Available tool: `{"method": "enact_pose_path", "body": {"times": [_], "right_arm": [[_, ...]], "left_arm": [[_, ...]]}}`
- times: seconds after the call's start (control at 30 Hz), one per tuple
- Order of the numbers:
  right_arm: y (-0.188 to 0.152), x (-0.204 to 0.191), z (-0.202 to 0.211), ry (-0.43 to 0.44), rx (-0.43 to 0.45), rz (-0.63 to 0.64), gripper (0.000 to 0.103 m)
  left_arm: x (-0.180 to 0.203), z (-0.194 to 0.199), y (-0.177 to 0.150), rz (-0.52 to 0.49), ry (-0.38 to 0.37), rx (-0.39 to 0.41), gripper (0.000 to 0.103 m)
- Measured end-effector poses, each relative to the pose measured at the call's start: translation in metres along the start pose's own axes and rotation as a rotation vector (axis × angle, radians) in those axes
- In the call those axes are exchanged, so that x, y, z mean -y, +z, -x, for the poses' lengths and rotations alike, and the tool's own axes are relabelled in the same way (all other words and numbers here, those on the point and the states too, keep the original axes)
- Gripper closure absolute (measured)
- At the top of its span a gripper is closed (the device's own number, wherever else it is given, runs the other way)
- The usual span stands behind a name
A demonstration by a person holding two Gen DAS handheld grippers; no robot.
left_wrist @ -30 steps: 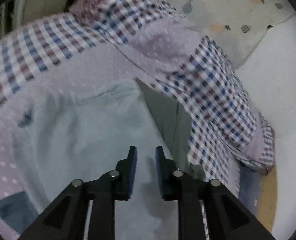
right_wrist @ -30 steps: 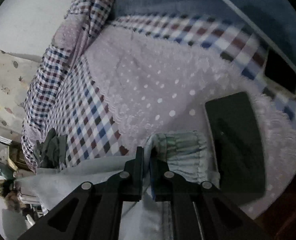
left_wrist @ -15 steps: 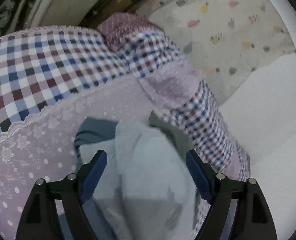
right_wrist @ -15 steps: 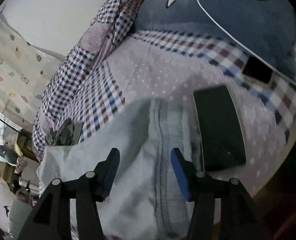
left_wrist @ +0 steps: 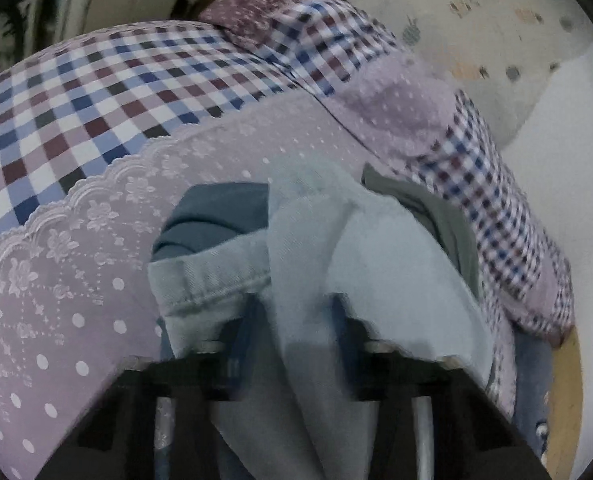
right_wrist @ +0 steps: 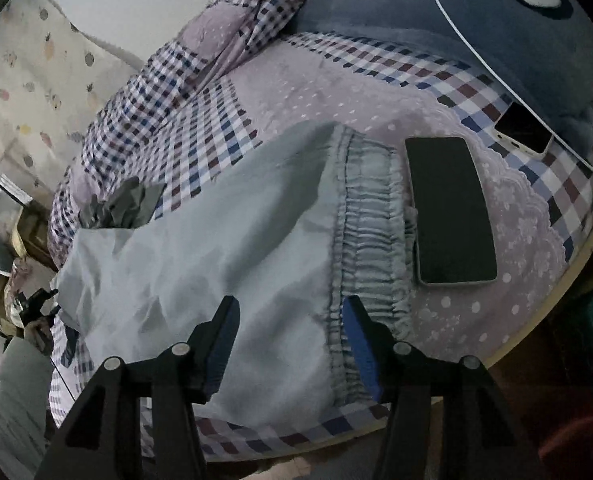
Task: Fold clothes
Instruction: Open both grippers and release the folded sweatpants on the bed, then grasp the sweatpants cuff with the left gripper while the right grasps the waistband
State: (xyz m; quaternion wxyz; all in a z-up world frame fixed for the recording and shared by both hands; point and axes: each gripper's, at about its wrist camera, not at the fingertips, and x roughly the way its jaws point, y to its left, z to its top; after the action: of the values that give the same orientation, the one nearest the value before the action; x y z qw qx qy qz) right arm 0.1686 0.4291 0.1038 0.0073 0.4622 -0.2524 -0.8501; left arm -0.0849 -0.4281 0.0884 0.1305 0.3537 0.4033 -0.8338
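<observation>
Clearly the pale blue trousers lie spread across the near part of the bed, and their long axis runs left to right in the right wrist view: leg ends at the far left edge of the bed, gathered elastic waistband at the right, just beside a dark phone.

At the left, the left gripper is closed on a bunch of the pale cloth at the leg end; the fabric drapes over and between its fingers, hiding most of them, so exactly how much cloth is pinched is hard to say. Just beyond that bunch sit a darker blue garment and, to the right of it, a grey-green one, both touching the trousers.

Moving right, the right gripper stands roughly half open with nothing between its blue pads. It hovers at the near edge of the trousers, its right finger level with the waistband seam and the cloth lying directly ahead of it.

The coming fold, as I judge it, turns on this: the left hand already has the leg end, so carrying that end rightward along the long axis toward the waistband would halve the trousers, while the free right hand is nearer the waistband to pin or take it.
</observation>
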Motion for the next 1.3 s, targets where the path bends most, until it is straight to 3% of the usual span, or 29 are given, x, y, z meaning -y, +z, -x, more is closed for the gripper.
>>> {"method": "enact_pose_path", "body": {"times": [0.1, 0.23, 0.3, 0.43, 0.5, 0.6, 0.67, 0.73, 0.8, 1.03, 1.13, 1.2, 1.27, 1.3], "right_arm": [[-0.001, -0.003, -0.006, -0.010, -0.011, 0.001, 0.046], [-0.002, -0.009, -0.010, -0.013, -0.019, 0.008, 0.045], [-0.003, -0.011, -0.009, -0.011, -0.018, 0.012, 0.046], [-0.005, -0.010, -0.007, -0.010, -0.016, 0.012, 0.046], [-0.006, -0.009, -0.008, -0.010, -0.018, -0.001, 0.046], [-0.007, -0.013, -0.006, -0.007, -0.017, 0.004, 0.045], [-0.008, -0.017, -0.001, -0.003, -0.011, 0.015, 0.045], [-0.008, -0.019, 0.003, -0.005, -0.003, 0.019, 0.046], [-0.008, -0.019, 0.004, -0.009, -0.001, 0.018, 0.045], [-0.013, -0.023, -0.003, -0.014, -0.020, 0.014, 0.046], [-0.015, -0.028, -0.006, -0.015, -0.030, 0.026, 0.046], [-0.015, -0.029, -0.008, -0.022, -0.035, 0.027, 0.046], [-0.016, -0.028, -0.009, -0.027, -0.037, 0.022, 0.045], [-0.016, -0.028, -0.009, -0.031, -0.039, 0.019, 0.045]], "left_arm": [[-0.002, 0.022, 0.000, 0.012, -0.075, 0.049, 0.102], [-0.001, 0.080, -0.005, 0.007, -0.236, 0.150, 0.102], [-0.009, 0.101, -0.015, -0.006, -0.276, 0.188, 0.102], [-0.056, 0.059, -0.023, 0.066, -0.129, 0.068, 0.102], [-0.075, 0.045, -0.027, 0.119, -0.112, 0.032, 0.099], [-0.094, 0.036, -0.032, 0.172, -0.118, 0.025, 0.080], [-0.095, 0.041, -0.034, 0.173, -0.140, 0.061, 0.044], [-0.095, 0.043, -0.031, 0.168, -0.155, 0.080, 0.036], [-0.092, 0.039, -0.025, 0.158, -0.178, 0.069, 0.036], [-0.069, 0.005, -0.020, 0.105, -0.138, -0.003, 0.036], [-0.052, -0.014, -0.018, 0.064, -0.076, -0.057, 0.037], [-0.042, -0.016, -0.015, 0.047, -0.034, -0.049, 0.053], [-0.034, -0.005, -0.010, 0.064, -0.047, 0.003, 0.079], [-0.031, 0.001, -0.007, 0.074, -0.065, 0.025, 0.082]]}}
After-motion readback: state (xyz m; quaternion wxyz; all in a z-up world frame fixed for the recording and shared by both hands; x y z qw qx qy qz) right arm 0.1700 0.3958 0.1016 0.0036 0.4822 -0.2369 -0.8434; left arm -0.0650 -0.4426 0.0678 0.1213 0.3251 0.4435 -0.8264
